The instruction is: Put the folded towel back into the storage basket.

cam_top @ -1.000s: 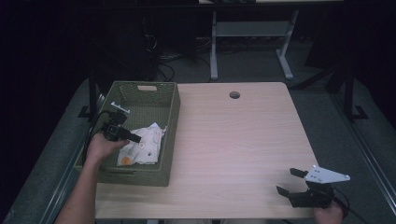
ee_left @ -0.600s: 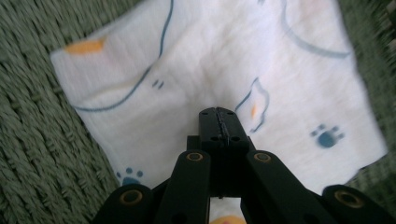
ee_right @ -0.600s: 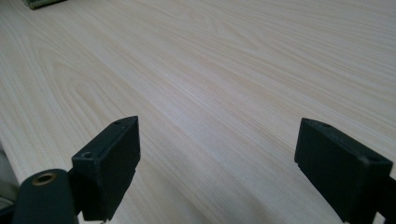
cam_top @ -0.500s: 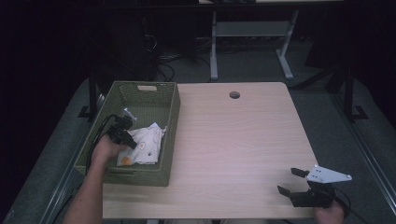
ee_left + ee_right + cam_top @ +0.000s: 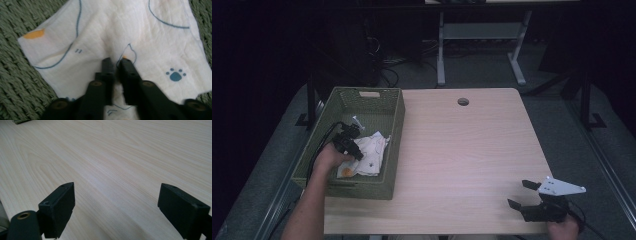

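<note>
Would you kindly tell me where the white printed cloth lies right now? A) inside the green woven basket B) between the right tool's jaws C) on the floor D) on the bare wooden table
A: the white printed cloth lies on the bottom of the green woven basket, where the left tool pinches it.

Your left gripper [image 5: 353, 148] points down and away from you, forearm reaching in from the lower left. Its jaws have just eased slightly apart from nearly shut, pinching cloth [image 5: 120, 37]. Your right gripper [image 5: 524, 194] rests low, jaws spread wide.
</note>
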